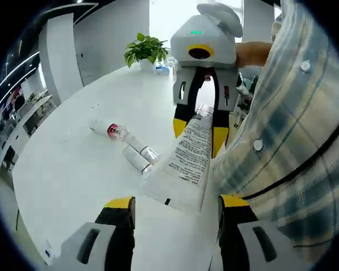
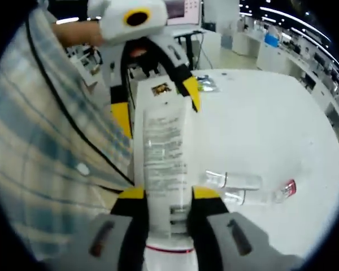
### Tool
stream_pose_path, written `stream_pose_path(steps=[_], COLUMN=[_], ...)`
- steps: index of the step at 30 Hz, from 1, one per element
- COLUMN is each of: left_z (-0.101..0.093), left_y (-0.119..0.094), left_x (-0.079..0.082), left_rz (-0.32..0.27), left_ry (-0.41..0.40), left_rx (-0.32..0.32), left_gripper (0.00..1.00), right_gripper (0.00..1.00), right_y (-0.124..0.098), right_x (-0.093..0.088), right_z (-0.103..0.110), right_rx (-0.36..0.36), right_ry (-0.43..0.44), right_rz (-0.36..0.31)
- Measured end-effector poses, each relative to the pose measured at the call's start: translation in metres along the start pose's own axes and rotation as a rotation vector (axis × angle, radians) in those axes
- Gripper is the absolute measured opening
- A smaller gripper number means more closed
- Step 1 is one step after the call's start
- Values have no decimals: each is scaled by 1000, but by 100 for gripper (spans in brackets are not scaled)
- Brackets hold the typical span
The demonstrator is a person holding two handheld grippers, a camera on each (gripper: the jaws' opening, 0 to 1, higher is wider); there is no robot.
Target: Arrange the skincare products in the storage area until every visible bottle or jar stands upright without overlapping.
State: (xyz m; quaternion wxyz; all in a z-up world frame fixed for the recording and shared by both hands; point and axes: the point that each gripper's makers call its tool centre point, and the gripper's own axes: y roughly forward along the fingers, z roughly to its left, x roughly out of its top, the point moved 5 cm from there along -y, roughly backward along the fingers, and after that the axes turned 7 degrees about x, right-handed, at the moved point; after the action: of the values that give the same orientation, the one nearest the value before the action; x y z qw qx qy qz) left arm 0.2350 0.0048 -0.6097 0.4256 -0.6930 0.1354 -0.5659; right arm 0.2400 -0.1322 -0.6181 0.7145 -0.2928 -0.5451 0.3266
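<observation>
- Three small clear bottles, one with a pink-red cap, lay close together, perhaps touching, on the white round table.
- Bare tabletop spread wide around them.
- A white squeeze tube with black print spanned the gap between both grippers.
- A person's plaid shirt crowded that side.
- A green potted plant stood far off.

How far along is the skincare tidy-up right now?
Nothing looks finished yet. In hand: the white tube is clamped in the right gripper, its far end between the left gripper's jaws, which look open around it. Left to do: the clear bottles and the pink-capped bottle lie on their sides on the white table, so they need standing upright, as does the tube.
</observation>
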Motion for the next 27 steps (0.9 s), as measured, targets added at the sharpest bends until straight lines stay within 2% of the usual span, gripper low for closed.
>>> stream_pose_path(steps=[4, 6, 7, 9, 10, 12, 13, 15, 18, 20, 22, 26, 27], left_z=[0, 1, 1, 1, 0, -1, -2, -2, -4, -4, -6, -7, -8], left_y=[-1, -1, -2, -3, -4, -5, -6, -7, -10, -10, -9, -5, -4], left_x=[3, 4, 6, 9, 13, 15, 16, 19, 27, 31, 34, 39, 42], left_rz=[-43, -64, -85, -122, -168, -211, -243, -302, -386, -445, -465, -500, -526], left_ry=[-40, -72, -102, -129, -133, -165, -220, -281, -347, -397, -422, -434, -450], left_rx=[-4, -5, -8, -16, -22, -35, -49, -74, -120, -158, -184, -208, -227], left_gripper=[63, 63, 63, 62, 61, 59, 59, 60, 60, 60, 60, 60, 59], right_gripper=[26, 26, 26, 26, 26, 26, 26, 27, 27, 27, 27, 27, 27], right_y=[-3, -4, -5, -7, -7, -9, -9, -10, -11, -12, -12, -12, -12], right_x=[3, 7, 9, 11, 11, 12, 13, 13, 11, 12, 14, 16, 18], right_z=[0, 1, 1, 1, 2, 3, 4, 7, 7, 10, 13, 14, 14], right_rx=[6, 25, 39, 49, 54, 68, 73, 92, 100, 133, 164, 184, 207], right_ry=[30, 55, 79, 92, 104, 112, 118, 140, 151, 170, 180, 189, 197], right_rz=[-43, -97, -139, -180, -195, -234, -254, -304, -341, -398, -438, -472, -504])
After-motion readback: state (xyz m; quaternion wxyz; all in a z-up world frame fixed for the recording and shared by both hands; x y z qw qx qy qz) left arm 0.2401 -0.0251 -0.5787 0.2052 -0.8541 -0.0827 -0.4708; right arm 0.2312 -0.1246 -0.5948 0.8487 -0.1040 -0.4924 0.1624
